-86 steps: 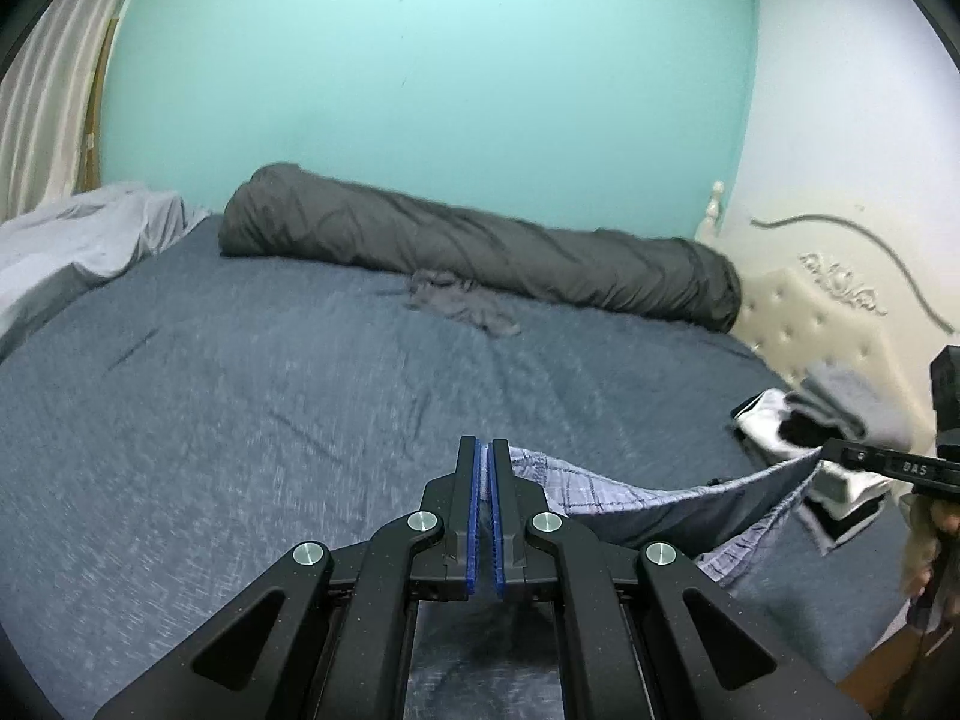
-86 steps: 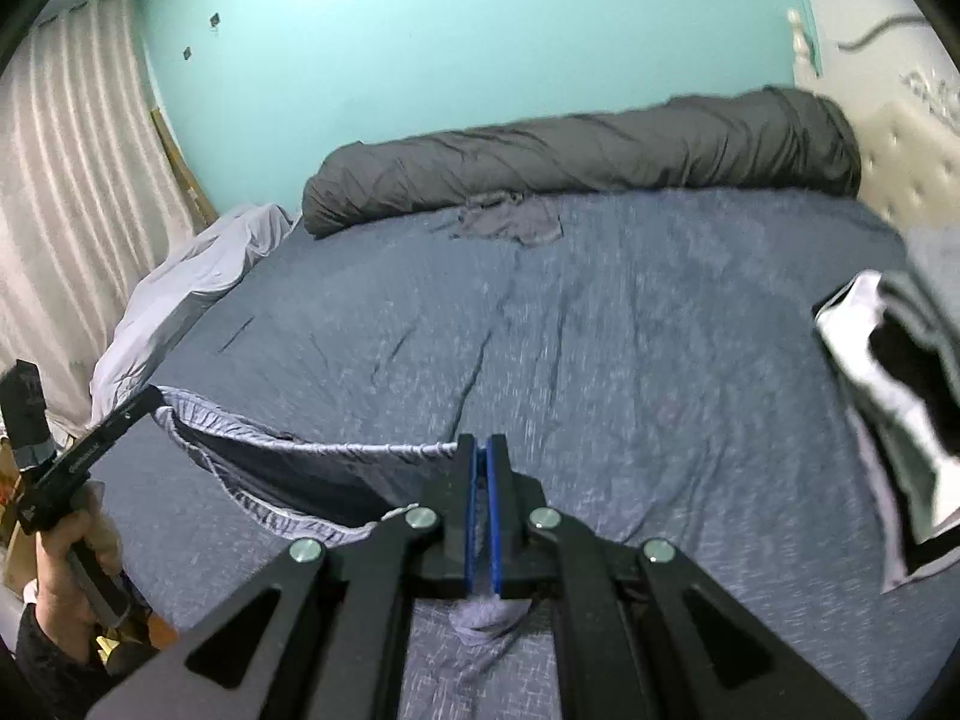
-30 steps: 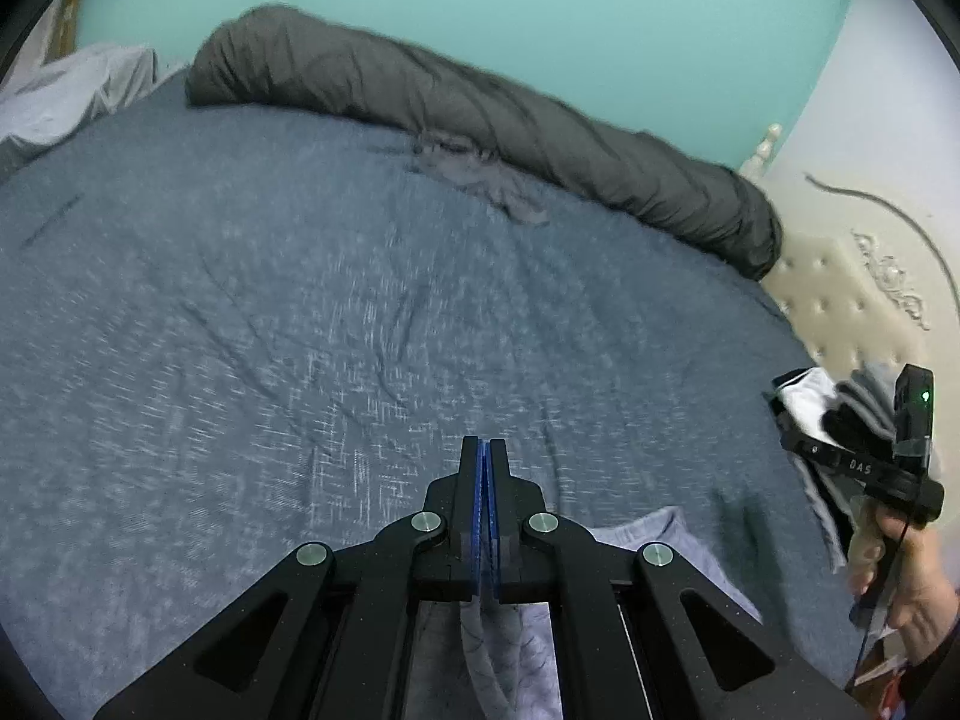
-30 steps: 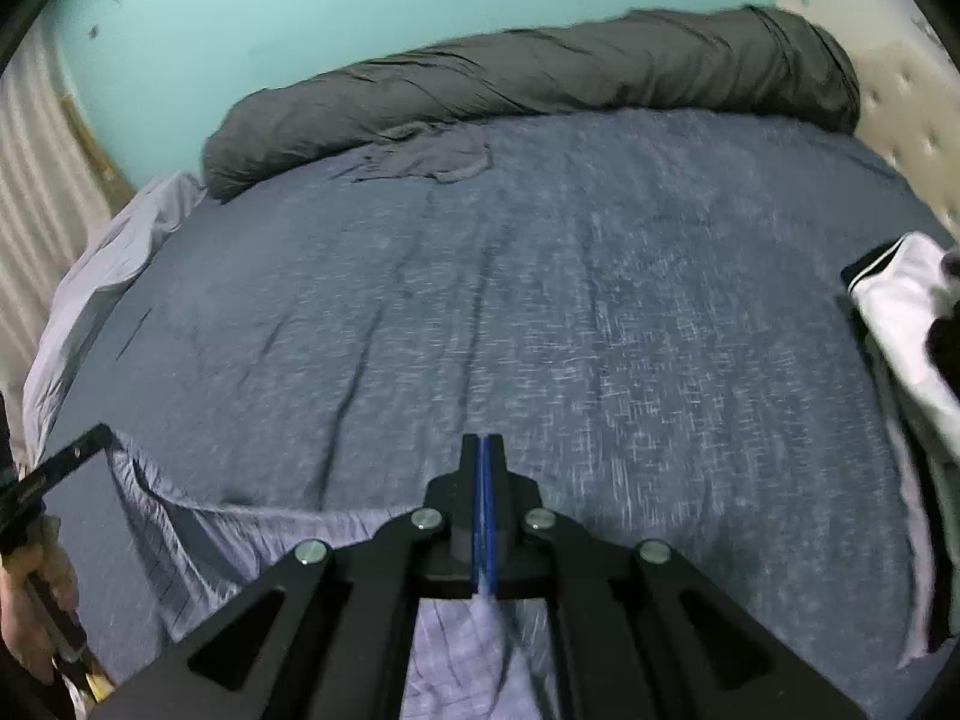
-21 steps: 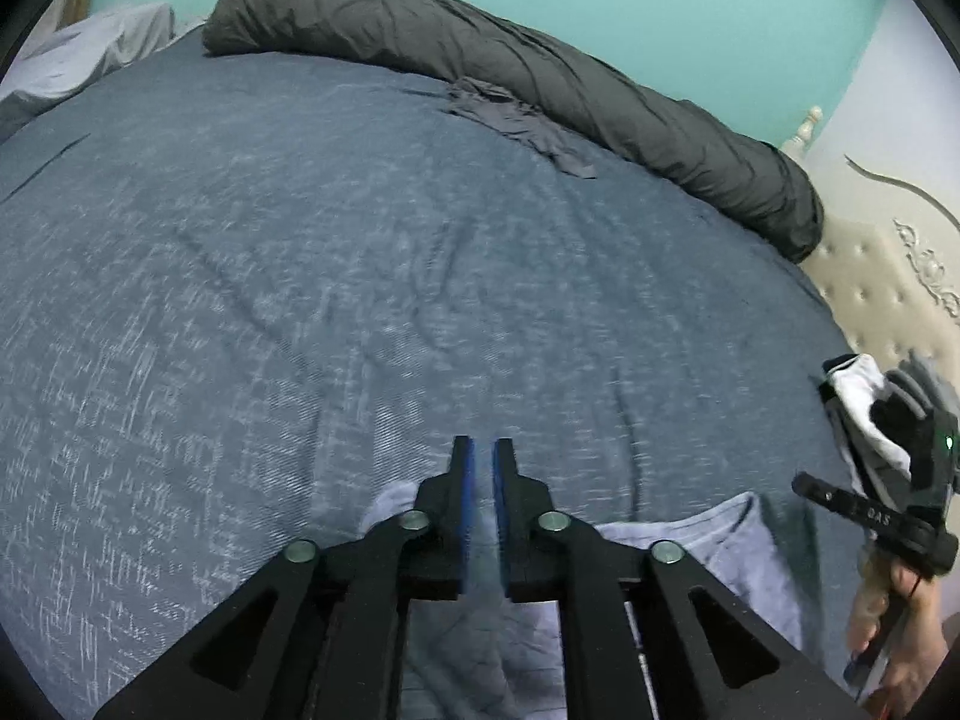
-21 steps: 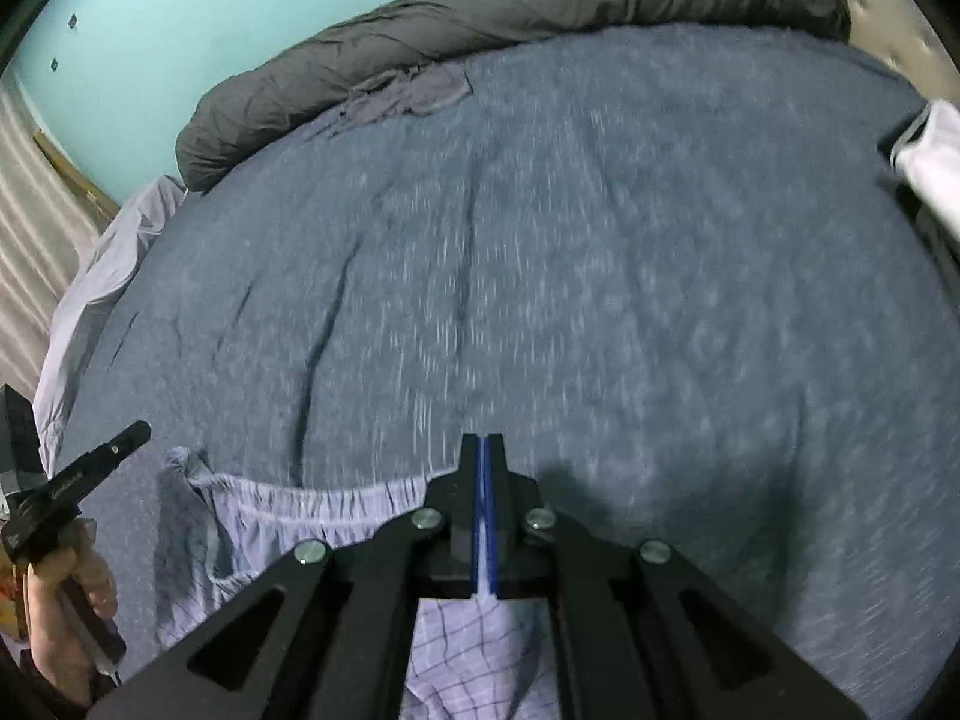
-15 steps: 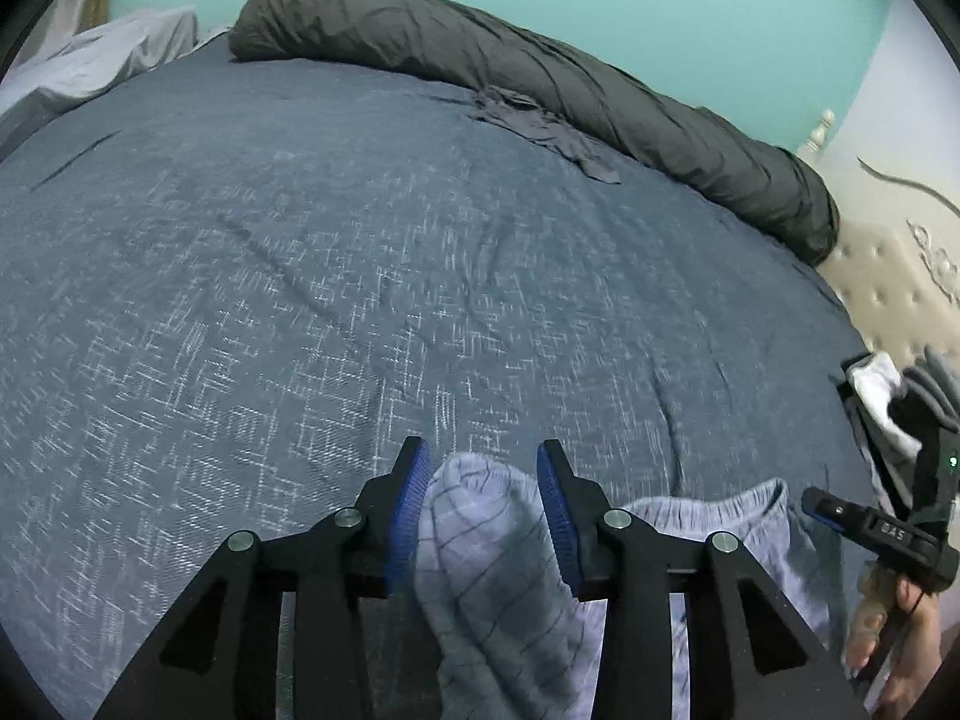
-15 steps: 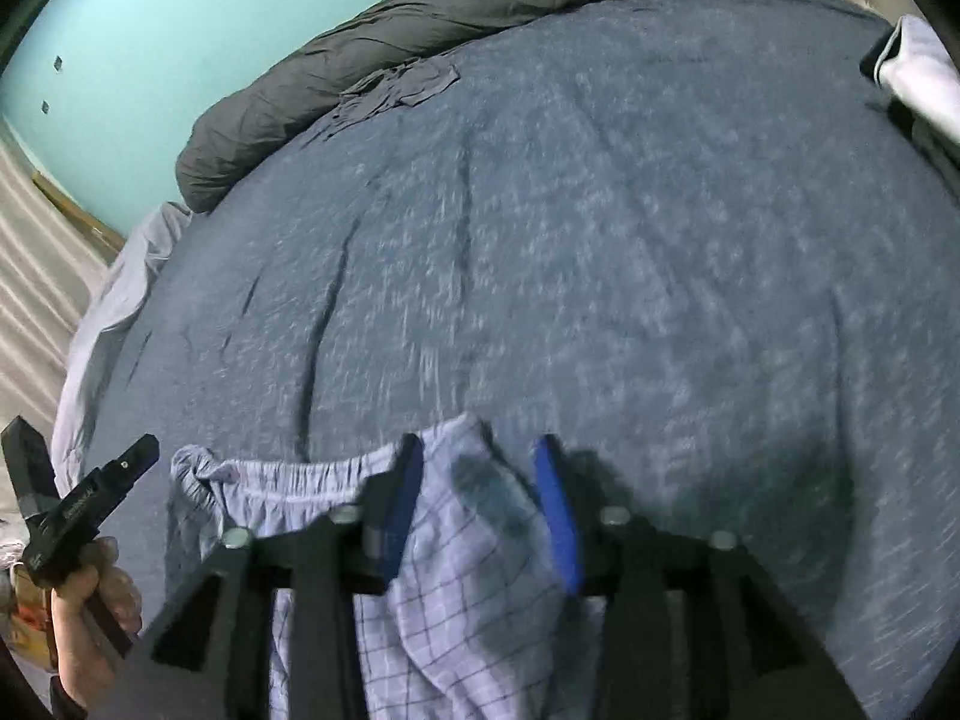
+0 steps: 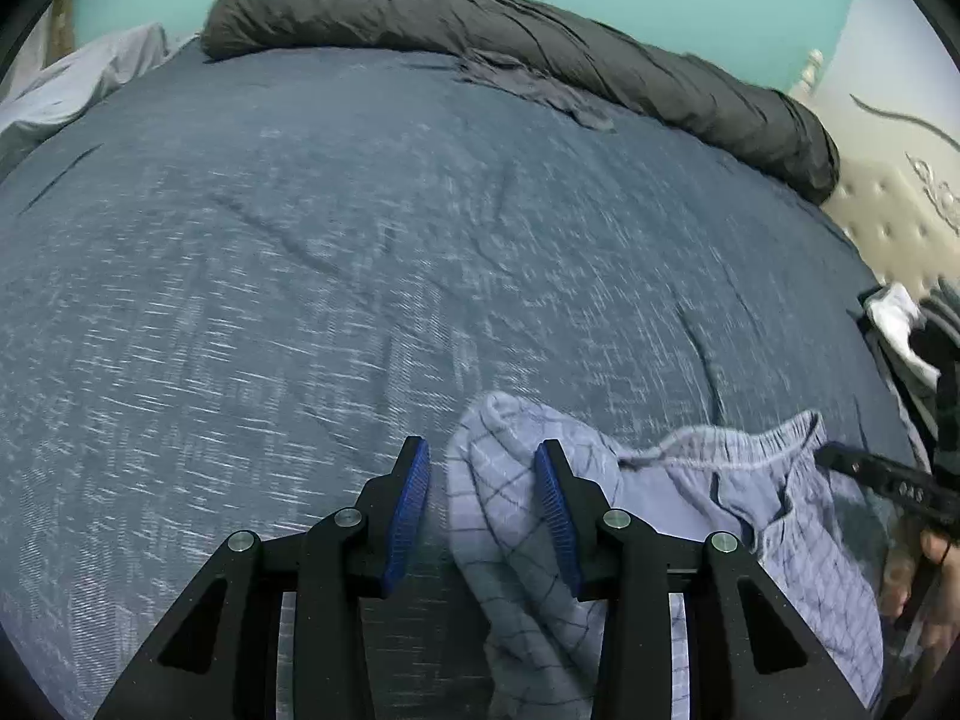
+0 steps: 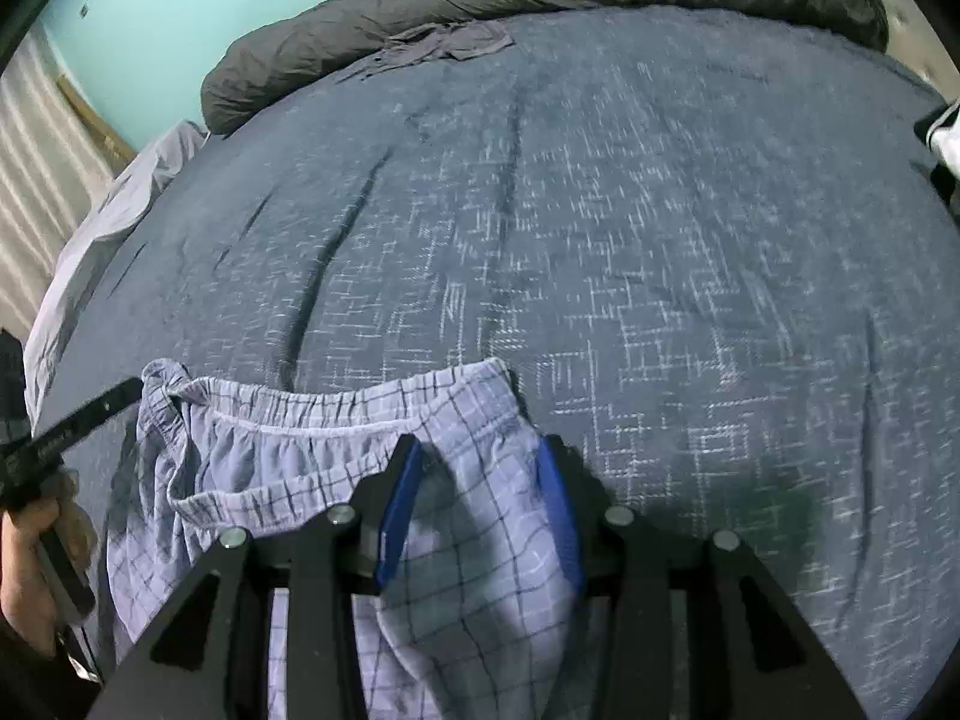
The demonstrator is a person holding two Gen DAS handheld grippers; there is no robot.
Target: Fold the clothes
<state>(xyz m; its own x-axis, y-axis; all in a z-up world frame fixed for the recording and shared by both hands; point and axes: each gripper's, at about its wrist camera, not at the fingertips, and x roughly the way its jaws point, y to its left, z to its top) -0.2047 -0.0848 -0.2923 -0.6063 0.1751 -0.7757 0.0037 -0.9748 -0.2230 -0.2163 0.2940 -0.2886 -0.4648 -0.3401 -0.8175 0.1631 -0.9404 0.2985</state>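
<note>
I am laying the checked shorts (image 10: 336, 450) flat on the bed (image 10: 660, 240), waistband low in the frame. My left hand-held gripper (image 9: 483, 477) is closing a little, fabric loose between its jaws; my right hand-held gripper (image 10: 480, 480) is standing apart over the cloth. Next I judge a fresh grip is needed. The legs are cut off below.

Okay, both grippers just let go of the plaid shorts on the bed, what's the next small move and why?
Probably back both grippers off. The plaid shorts lie on the bed; the left gripper, jaws closing slightly, and the right gripper straddle bunched waistband corners without pinching.
</note>
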